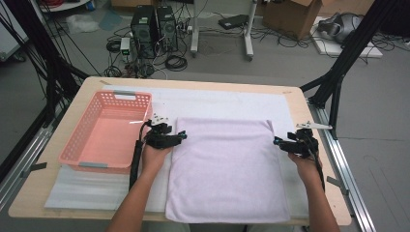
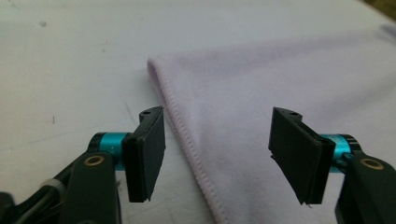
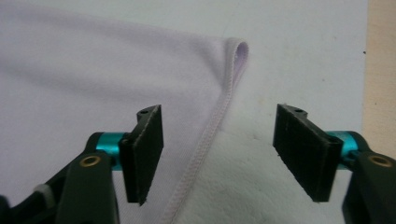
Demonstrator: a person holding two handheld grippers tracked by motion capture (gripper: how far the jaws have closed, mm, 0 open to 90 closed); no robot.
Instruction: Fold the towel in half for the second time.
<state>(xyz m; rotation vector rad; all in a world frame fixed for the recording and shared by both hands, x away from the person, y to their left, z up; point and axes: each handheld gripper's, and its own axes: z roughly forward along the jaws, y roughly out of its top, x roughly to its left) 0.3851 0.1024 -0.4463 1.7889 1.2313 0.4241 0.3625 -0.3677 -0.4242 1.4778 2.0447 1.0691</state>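
The towel (image 1: 225, 166) lies flat on the white mat (image 1: 212, 99) that covers most of the desk (image 1: 295, 104). Its near hem reaches almost to the near edge of the desk and its far hem stops well short of the far edge. It looks already doubled, since a rounded fold shows at each far corner.

The left tool (image 1: 183, 137) sits at the towel's left side close to the far left corner, and the right tool (image 1: 275, 141) sits opposite at the right side close to the far right corner. Both are wide open and hold nothing. In the left gripper view the stitched hem (image 2: 187, 140) runs up between the jaws of the left tool (image 2: 217, 156). In the right gripper view the hem (image 3: 208, 140) does the same for the right tool (image 3: 219, 156), with the folded corner (image 3: 237, 56) just beyond.

The step in hand seems to be taking both far corners for a fold toward the person. To do it well, I would slide each tool forward until the corner itself sits between the pads, with the lower jaw going under all layers. Close both together and lift evenly, or the fold will skew.

Farther off, the pink basket (image 1: 77, 140) stands toward the left edge of the desk, apart from the towel.
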